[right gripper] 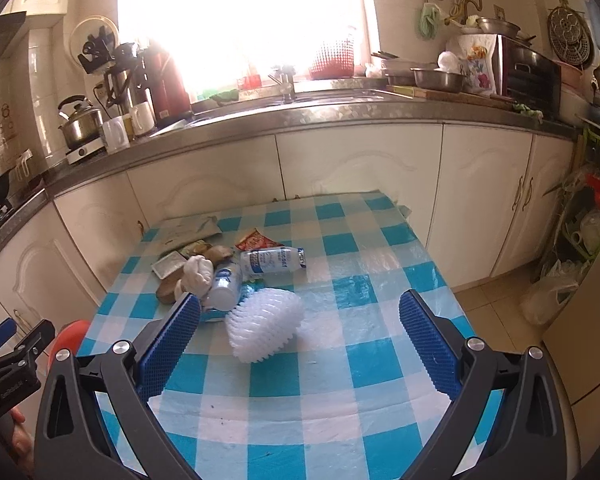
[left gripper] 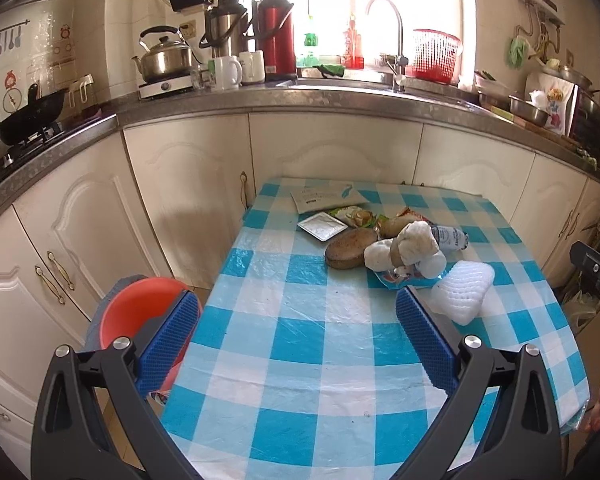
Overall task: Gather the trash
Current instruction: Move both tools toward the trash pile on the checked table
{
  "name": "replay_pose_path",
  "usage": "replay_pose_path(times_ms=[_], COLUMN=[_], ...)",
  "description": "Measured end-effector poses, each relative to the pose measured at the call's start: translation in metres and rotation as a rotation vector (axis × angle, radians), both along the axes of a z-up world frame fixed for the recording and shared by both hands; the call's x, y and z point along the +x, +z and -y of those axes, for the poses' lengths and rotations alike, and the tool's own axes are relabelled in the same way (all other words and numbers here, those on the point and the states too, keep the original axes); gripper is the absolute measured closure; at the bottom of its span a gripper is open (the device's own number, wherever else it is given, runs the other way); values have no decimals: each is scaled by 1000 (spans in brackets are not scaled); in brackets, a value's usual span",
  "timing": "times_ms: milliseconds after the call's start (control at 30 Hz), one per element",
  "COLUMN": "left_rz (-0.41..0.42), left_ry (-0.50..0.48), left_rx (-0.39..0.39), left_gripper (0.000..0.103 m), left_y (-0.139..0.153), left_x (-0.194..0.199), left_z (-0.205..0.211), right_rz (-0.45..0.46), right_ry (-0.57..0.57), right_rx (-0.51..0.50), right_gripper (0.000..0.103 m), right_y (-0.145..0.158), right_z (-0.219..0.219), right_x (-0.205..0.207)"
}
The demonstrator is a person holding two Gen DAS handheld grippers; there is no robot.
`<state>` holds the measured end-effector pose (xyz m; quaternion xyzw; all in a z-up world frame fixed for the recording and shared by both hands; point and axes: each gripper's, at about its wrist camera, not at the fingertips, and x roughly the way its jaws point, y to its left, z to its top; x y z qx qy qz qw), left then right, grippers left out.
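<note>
My left tool (left gripper: 298, 312) hangs over the near part of the checked table (left gripper: 300, 360), fingers spread wide, gripping nothing. My right tool (right gripper: 300, 312) is likewise spread and empty. The trash lies in a heap toward the table's far side: a white foam net (right gripper: 264, 324) nearest, just ahead of my right tool; behind it a crumpled tissue (left gripper: 416, 242), a small bottle (right gripper: 274, 260), brown peels (left gripper: 350, 248) and wrappers (left gripper: 326, 226). A red bin (left gripper: 140, 312) stands beside the table's left edge.

Both hand-held grippers (left gripper: 298, 314) (right gripper: 300, 314) (jaws apart)
</note>
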<state>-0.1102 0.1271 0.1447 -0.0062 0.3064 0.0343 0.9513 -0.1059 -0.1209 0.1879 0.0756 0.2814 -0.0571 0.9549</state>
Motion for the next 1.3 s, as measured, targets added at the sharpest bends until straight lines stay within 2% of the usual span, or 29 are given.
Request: replay_pose_path(times_ms=[367, 900, 1300], left_rz=[74, 111, 109], left_ry=[26, 15, 14], left_rx=[-17, -11, -11], left_gripper=[4, 4, 4], left_y=[29, 38, 39], left_x=[-31, -47, -47], left_z=[-14, -10, -9], right_rz=[101, 152, 147], right_ry=[52, 91, 115], right_rx=[-16, -50, -47], right_gripper=[4, 4, 4], right_y=[35, 40, 40], right_z=[-26, -40, -41], right_x=[-36, -56, -55])
